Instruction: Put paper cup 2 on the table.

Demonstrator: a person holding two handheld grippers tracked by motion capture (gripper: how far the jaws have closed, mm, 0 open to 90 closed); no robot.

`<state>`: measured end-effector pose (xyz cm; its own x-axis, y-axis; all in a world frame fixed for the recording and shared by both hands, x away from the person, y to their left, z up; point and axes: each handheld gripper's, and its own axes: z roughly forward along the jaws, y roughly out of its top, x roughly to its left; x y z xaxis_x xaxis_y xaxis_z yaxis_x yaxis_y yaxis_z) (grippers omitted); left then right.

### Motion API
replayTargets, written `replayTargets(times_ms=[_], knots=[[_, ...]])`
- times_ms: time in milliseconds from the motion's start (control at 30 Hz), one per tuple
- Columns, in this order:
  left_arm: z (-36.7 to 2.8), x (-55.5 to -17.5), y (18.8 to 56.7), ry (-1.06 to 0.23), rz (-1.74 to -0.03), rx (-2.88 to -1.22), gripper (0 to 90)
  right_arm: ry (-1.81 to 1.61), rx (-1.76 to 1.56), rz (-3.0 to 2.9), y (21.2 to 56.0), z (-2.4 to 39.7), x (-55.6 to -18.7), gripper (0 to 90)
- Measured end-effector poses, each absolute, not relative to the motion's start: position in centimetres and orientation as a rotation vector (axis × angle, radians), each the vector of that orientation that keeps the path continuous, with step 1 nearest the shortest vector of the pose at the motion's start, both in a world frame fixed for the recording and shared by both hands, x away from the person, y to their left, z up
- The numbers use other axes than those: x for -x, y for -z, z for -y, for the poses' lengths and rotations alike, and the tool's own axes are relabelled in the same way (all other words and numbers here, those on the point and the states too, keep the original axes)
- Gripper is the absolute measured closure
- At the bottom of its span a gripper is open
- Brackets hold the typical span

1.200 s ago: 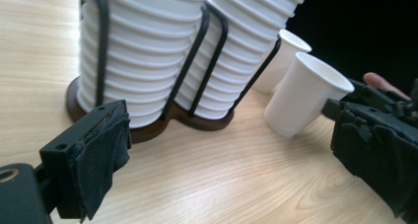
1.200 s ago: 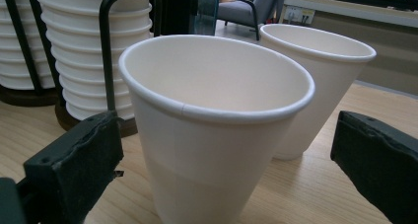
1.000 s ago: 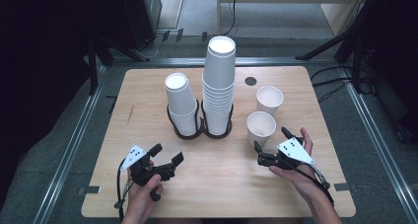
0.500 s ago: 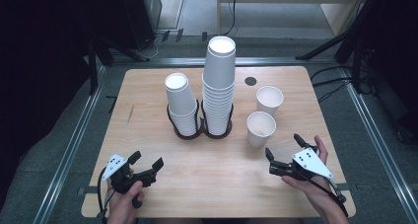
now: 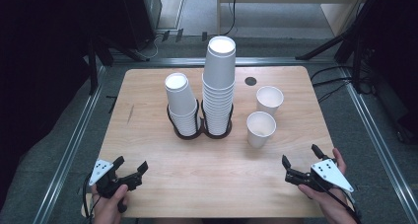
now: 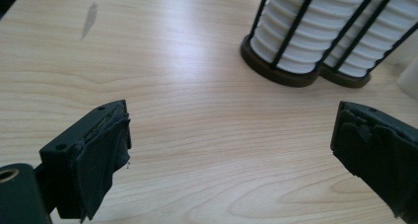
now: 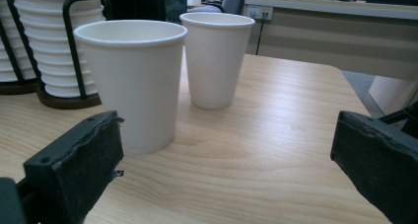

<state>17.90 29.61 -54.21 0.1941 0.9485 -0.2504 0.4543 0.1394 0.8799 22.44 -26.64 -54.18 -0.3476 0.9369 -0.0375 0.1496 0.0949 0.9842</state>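
Two white paper cups (image 5: 260,128) stand loose on my pale wooden table (image 5: 148,105), right of two tall cup stacks in a black wire holder (image 5: 201,130). My left hand-held gripper (image 5: 130,169) and right hand-held gripper (image 5: 299,161) hover near the front edge, jaws spread wide, holding nothing.

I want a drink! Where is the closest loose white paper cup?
In the high view, the nearer loose white paper cup stands right of the black wire cup holder, ahead of the right gripper.
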Motion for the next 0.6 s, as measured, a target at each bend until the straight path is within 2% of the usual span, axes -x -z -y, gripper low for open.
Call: replayTargets(times_ms=[600], knots=[[-33.0,-17.5,54.8,-0.696,-1.497,-1.434,1.9,-1.223,-1.227,-1.541,55.5,32.7,-19.3,0.0]])
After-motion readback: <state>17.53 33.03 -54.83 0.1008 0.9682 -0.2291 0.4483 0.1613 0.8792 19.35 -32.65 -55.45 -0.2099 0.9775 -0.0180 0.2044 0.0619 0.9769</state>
